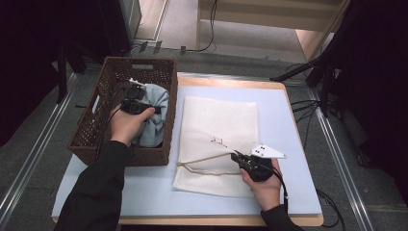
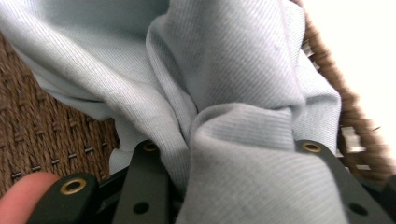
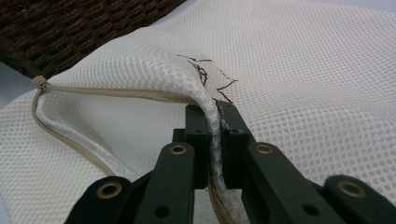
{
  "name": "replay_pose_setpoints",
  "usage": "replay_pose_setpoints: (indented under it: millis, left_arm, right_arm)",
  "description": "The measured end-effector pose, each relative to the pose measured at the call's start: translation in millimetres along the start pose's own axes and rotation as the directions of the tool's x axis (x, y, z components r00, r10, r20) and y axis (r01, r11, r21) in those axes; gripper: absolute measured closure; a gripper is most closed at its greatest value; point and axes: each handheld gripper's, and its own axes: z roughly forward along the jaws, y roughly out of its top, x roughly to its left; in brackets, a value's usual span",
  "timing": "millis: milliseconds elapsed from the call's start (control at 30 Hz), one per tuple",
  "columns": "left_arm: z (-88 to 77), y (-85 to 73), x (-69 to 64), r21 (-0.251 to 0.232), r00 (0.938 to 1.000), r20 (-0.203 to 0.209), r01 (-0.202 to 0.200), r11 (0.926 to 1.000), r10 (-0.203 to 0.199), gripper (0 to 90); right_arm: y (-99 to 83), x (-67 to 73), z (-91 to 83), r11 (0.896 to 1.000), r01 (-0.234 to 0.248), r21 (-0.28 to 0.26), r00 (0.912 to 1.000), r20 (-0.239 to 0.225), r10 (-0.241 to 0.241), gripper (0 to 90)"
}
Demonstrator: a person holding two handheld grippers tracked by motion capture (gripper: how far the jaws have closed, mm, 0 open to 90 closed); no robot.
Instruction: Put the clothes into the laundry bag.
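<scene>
Right tool (image 1: 236, 156), at five o'clock on the counter (image 1: 298, 192), pinches the mesh bag's (image 1: 216, 125) zipper edge. Left tool (image 1: 137, 96) clamps the blue cloth (image 1: 156, 113) inside the wicker basket (image 1: 91, 125) at ten o'clock.

a pale blue mat (image 1: 288, 120) covers the wooden table (image 1: 231, 82).

bunched pale-blue cloth (image 1: 155, 113) in wicker basket (image 1: 96, 126); flat cream mesh bag (image 1: 216, 139), zipper seemingly open
</scene>
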Motion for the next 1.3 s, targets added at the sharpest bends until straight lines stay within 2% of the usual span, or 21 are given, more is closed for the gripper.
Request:
replay_pose_setpoints:
  millis: [233, 367, 500, 667, 733, 800, 967, 1167, 1233, 1300]
  left_arm:
    - [-16.5, -7.8, -15.9, -0.043, 0.9997, -0.024, -0.013, 0.9990, 0.012, 63.4]
    - [-22.4, -11.7, -21.6, -0.050, 0.9992, -0.039, -0.010, 0.9987, 0.008, 63.5]
    - [-26.1, -13.8, -27.7, -0.057, 0.9979, -0.060, -0.030, 0.9979, 0.026, 63.4]
    - [-28.8, -14.1, -28.0, -0.076, 0.9989, -0.042, -0.022, 0.9969, 0.019, 63.4]
    - [-31.2, -13.9, -28.4, -0.091, 0.9995, -0.006, -0.032, 0.9954, 0.031, 63.4]
    - [-34.3, -12.8, -29.2, -0.103, 0.9992, 0.036, -0.010, 0.9946, 0.014, 63.4]
    - [-39.2, -9.8, -33.8, -0.130, 0.9978, 0.064, -0.004, 0.9915, 0.013, 63.8]
    - [-42.5, -9.6, -42.9, -0.170, 0.9976, 0.062, -0.018, 0.9852, 0.029, 64.1]
    - [-43.1, -9.9, -46.6, -0.176, 0.9966, 0.071, -0.029, 0.9839, 0.042, 64.2]
    - [-43.7, -10.8, -53.6, -0.193, 0.9924, 0.102, -0.048, 0.9801, 0.069, 64.2]
  right_arm:
    - [0.2, 0.4, -0.2, 1.000, 0.000, -0.002, 1.0000, 0.000, 0.000, 85.0]
    - [0.2, 0.6, -0.2, 1.000, 0.000, -0.002, 1.0000, 0.001, 0.000, 85.1]
    - [0.3, 0.8, 0.1, 1.000, 0.002, -0.001, 1.0000, 0.001, -0.002, 85.1]
    - [0.1, 0.8, 0.4, 1.000, 0.003, -0.002, 1.0000, 0.002, -0.003, 85.1]
    - [0.1, 0.7, 0.4, 1.000, 0.004, -0.002, 1.0000, 0.001, -0.004, 85.1]
    - [0.1, 0.6, 0.6, 1.000, 0.004, -0.001, 1.0000, 0.002, -0.004, 85.1]
    - [-0.1, 0.5, 1.4, 1.000, 0.007, 0.002, 1.0000, 0.002, -0.007, 85.2]
    - [-0.2, 0.5, 1.4, 1.000, 0.006, 0.002, 1.0000, 0.002, -0.006, 85.2]
    - [-0.2, 0.3, 1.3, 1.000, 0.005, 0.001, 1.0000, 0.001, -0.005, 85.2]
    - [-0.2, 0.3, 1.2, 1.000, 0.003, 0.001, 1.0000, 0.001, -0.003, 85.2]
